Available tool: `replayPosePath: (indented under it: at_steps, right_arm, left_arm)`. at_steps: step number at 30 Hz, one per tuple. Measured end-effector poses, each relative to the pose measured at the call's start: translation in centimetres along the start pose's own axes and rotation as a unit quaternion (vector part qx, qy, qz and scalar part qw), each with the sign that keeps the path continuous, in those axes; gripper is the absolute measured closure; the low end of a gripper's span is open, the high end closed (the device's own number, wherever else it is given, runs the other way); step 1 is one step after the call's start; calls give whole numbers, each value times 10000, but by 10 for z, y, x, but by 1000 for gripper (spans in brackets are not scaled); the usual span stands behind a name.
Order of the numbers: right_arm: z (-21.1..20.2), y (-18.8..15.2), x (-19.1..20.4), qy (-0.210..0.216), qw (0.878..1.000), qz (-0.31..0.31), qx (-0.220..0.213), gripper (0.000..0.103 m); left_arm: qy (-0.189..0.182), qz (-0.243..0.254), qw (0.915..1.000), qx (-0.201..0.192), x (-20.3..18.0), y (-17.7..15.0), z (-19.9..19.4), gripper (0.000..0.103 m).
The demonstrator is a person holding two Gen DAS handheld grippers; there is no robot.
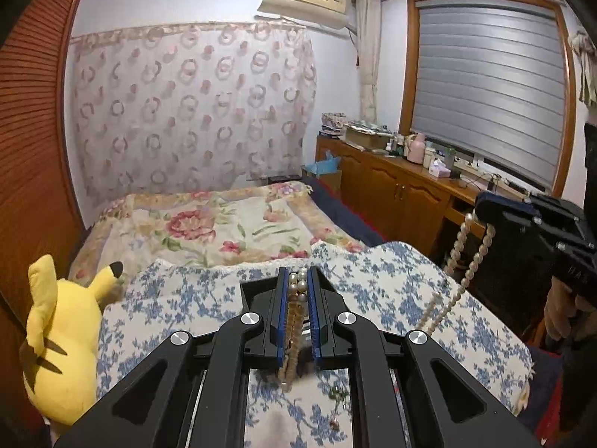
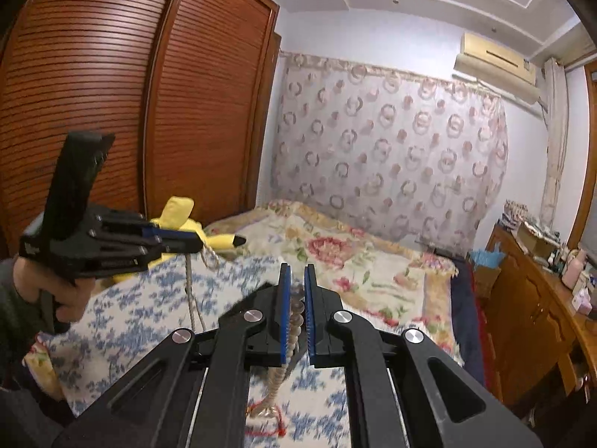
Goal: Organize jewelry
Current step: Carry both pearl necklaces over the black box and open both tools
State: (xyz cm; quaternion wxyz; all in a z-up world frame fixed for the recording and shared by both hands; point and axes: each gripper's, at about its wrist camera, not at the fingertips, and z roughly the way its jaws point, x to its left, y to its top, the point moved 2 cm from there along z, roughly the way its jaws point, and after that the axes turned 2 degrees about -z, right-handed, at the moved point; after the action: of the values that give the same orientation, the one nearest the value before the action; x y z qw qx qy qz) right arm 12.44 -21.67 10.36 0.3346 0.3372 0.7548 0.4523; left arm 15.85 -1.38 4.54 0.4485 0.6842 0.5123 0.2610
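A long pearl necklace [image 1: 471, 261] is stretched between both grippers above a blue-flowered cloth [image 1: 194, 298]. My left gripper [image 1: 298, 274] is shut on one part of the strand, whose pearls [image 1: 296, 317] run between its blue pads. My right gripper [image 2: 297, 272] is shut on another part of the pearl necklace [image 2: 296, 321], which hangs down below it. In the left wrist view the right gripper [image 1: 485, 209] is held up at the right, with two pearl strands hanging from it. In the right wrist view the left gripper [image 2: 194, 242] is at the left with pearls looping down. Small dark jewelry pieces [image 1: 337, 407] lie on the cloth.
A yellow plush toy [image 1: 63, 332] lies at the left of the cloth. A flowered quilt [image 1: 224, 224] covers the bed behind. A wooden cabinet [image 1: 403, 186] with bottles and boxes runs along the right. A brown wardrobe [image 2: 112, 93] stands at the left. A red cord [image 2: 272, 416] lies on the cloth.
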Motion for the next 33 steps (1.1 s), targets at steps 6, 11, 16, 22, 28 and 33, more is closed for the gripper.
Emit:
replayPosePath:
  at_steps: [6, 11, 16, 22, 28, 33]
  right_arm:
    - [23, 31, -9, 7, 9998, -119, -182, 95]
    - [57, 42, -15, 109, 9997, -170, -142, 95]
    - [87, 45, -23, 220, 9996, -165, -105, 95]
    - [124, 37, -33, 409, 9991, -123, 19, 95]
    - [161, 7, -30, 622, 9973, -40, 382, 95]
    - [182, -15, -28, 674, 9955, -23, 668, 95]
  left_arm:
    - [-49, -19, 10000, 30, 7, 18, 28, 94]
    - [-112, -64, 9998, 154, 14, 22, 56, 94]
    - [-181, -183, 9991, 348, 24, 17, 87, 94]
    - [-201, -289, 9977, 577, 34, 8, 120, 94]
    - [-167, -305, 9970, 687, 40, 8, 136, 94]
    - [-140, -312, 9965, 761, 45, 4, 140, 94]
